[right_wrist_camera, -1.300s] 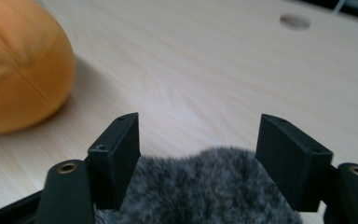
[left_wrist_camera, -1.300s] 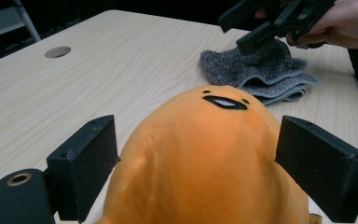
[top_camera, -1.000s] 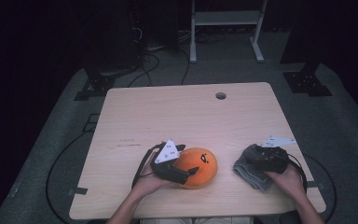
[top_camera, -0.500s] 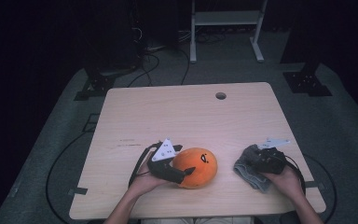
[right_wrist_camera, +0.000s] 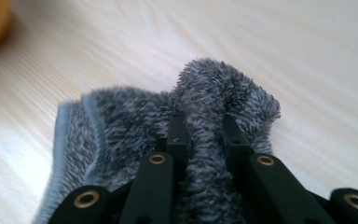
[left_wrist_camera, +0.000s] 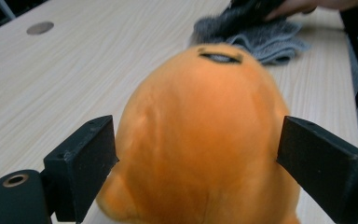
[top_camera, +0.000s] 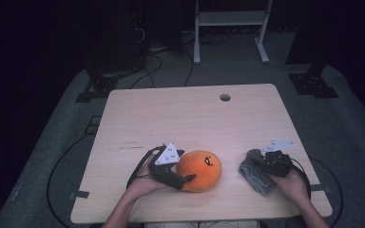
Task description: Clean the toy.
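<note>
- Dark floor surrounds a pale wooden tabletop (top_camera: 190, 118), with black cables and a white metal stand (top_camera: 230, 28) on the carpet beyond its far edge.
- Near the far edge of the tabletop sits a small round cable hole (top_camera: 225, 97); the wood around it is bare.
- At the near edge, left of centre, the left gripper (top_camera: 183, 178) lies low against an orange plush toy (top_camera: 199, 170), the person's left hand (top_camera: 142, 183) wrapped around its body.
- In the left gripper view the jaws stand wide, one on each side of the plush toy (left_wrist_camera: 205, 140); both pads look to be right against its flanks, with the toy resting on the wood between them.
- A dark stitched mark shows on the toy's top, turned toward the far side of the tabletop.
- Toward the near right corner, the right gripper (top_camera: 261, 164) sits on a grey fluffy cloth (top_camera: 254, 173), held by the person's right hand (top_camera: 292, 183).
- In the right gripper view the jaws have just been closing and now pinch a raised fold of the cloth (right_wrist_camera: 214, 107) between them; the pile bulges up above the pads.
- What remains of the cloth lies flat and rumpled on the wood, its hemmed edge running along the left of that view.
- Toy and cloth lie near each other, a strip of bare wood between them.
</note>
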Tool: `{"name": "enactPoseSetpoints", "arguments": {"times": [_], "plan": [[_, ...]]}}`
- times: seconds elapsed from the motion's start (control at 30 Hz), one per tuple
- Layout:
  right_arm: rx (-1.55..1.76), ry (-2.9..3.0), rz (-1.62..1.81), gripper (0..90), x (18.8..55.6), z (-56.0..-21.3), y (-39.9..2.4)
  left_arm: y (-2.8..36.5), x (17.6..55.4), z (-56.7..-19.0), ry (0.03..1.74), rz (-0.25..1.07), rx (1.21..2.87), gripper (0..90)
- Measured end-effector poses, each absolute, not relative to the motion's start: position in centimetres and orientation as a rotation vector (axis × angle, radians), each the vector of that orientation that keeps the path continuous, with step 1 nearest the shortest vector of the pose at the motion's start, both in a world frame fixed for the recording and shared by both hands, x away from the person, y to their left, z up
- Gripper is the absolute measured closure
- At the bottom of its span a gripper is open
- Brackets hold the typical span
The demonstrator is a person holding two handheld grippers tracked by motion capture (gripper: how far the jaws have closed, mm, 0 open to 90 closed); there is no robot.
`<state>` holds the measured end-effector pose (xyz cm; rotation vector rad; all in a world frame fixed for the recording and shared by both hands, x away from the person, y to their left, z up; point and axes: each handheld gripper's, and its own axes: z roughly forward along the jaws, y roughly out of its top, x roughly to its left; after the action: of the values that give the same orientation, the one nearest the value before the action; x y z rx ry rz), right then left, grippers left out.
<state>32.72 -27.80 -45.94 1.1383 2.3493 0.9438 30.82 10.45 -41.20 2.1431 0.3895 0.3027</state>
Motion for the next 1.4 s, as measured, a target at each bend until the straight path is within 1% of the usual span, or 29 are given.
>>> {"name": "enactPoseSetpoints", "arguments": {"times": [0.1, 0.13, 0.17, 0.2, 0.27, 0.33, 0.47, 0.63, 0.7, 0.73, 0.8, 0.93, 1.17, 1.23, 1.4], "plan": [[1.04, 2.312, 1.089, 77.9, 31.7, -44.2, -27.1, 10.6, 31.2, -41.5, 0.393, 0.273, 2.16, 14.4], [1.04, 2.312, 1.089, 77.9, 31.7, -44.2, -27.1, 10.6, 31.2, -41.5, 0.393, 0.273, 2.16, 16.2], [0.963, 2.31, 1.168, 77.8, 31.0, -43.4, -26.3, 10.7, 31.4, -41.7, 0.378, 0.242, 2.16, 21.2], [0.963, 2.31, 1.168, 77.8, 31.0, -43.4, -26.3, 10.7, 31.4, -41.7, 0.378, 0.242, 2.16, 23.4], [0.847, 2.306, 1.256, 77.8, 29.7, -42.1, -24.8, 10.8, 31.5, -41.9, 0.387, 0.237, 2.156, 26.1], [0.778, 2.304, 1.326, 77.8, 29.0, -41.3, -24.1, 10.7, 31.6, -42.2, 0.397, 0.241, 2.142, 31.1], [0.666, 2.323, 1.426, 77.6, 28.2, -40.2, -22.8, 10.3, 31.7, -42.5, 0.41, 0.26, 2.133, 35.1], [0.562, 2.384, 1.449, 77.4, 27.8, -40.5, -20.2, 9.5, 31.8, -42.7, 0.41, 0.29, 2.123, 36.3], [0.518, 2.403, 1.394, 77.4, 27.7, -41.0, -18.9, 9.3, 31.8, -42.8, 0.402, 0.296, 2.119, 36.3], [0.518, 2.403, 1.394, 77.4, 27.7, -41.0, -18.9, 9.3, 31.8, -42.8, 0.402, 0.296, 2.119, 36.3], [0.447, 2.42, 1.293, 77.4, 27.6, -41.7, -17.4, 9.4, 31.9, -42.9, 0.41, 0.29, 2.123, 36.3], [0.487, 2.418, 1.255, 77.7, 28.0, -42.1, -18.0, 9.6, 32.1, -43.0, 0.428, 0.274, 2.113, 36.4], [0.633, 2.435, 1.172, 77.7, 29.4, -43.4, -20.4, 10.0, 32.3, -43.1, 0.44, 0.257, 2.107, 35.8], [0.678, 2.435, 1.213, 77.7, 29.8, -43.6, -21.5, 10.2, 32.4, -43.1, 0.44, 0.246, 2.111, 35.5], [0.594, 2.412, 1.253, 77.6, 29.3, -42.6, -20.3, 10.0, 32.5, -43.2, 0.439, 0.25, 2.104, 35.3]]}}
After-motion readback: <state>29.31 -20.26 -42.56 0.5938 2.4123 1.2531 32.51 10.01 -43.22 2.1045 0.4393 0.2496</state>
